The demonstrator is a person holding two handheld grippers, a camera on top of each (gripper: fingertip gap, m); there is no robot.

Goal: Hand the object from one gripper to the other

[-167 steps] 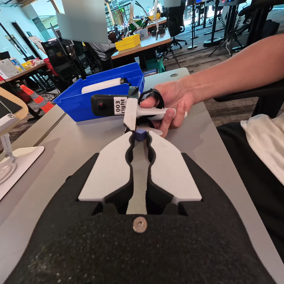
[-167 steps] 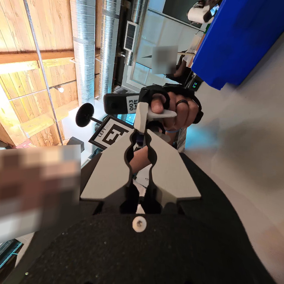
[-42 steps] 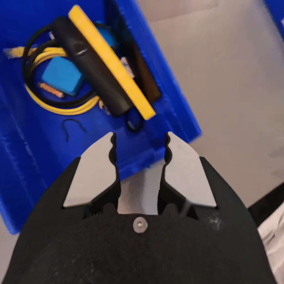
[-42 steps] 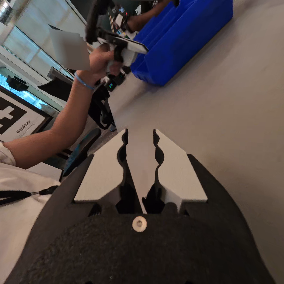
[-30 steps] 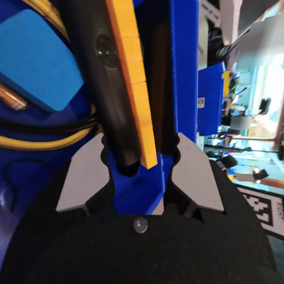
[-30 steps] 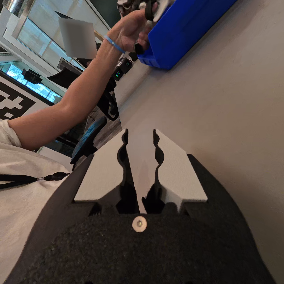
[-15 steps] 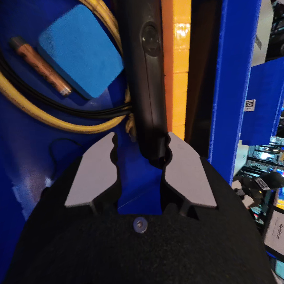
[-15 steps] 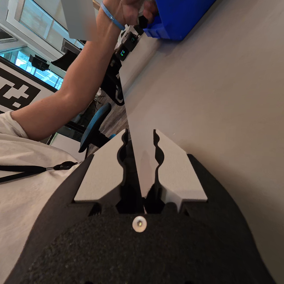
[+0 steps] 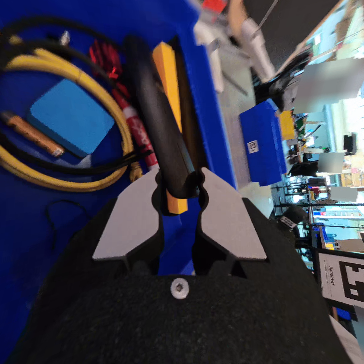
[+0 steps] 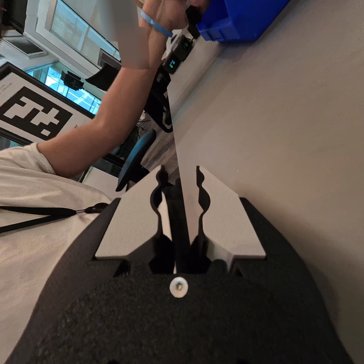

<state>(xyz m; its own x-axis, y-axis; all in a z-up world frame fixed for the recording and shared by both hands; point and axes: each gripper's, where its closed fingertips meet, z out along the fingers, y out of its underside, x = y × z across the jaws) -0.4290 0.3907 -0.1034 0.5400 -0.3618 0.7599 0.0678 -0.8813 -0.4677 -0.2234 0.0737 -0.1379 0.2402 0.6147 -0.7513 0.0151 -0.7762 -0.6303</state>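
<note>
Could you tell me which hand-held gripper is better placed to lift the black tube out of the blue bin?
Left. The left hand-held gripper is closed around the black tube in the blue bin. The right hand-held gripper is empty and open, away over the table.

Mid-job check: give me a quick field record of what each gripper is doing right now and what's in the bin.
left gripper: shut on the near end of the black tube, inside the blue bin
right gripper: open, empty, low over the grey table, apart from the bin
beside tube: yellow bar on its right, red marker on its left
other bin contents: yellow cable coiled, light blue pad, copper-coloured cylinder
handover: not yet begun
image quality: left wrist view blurred
</note>
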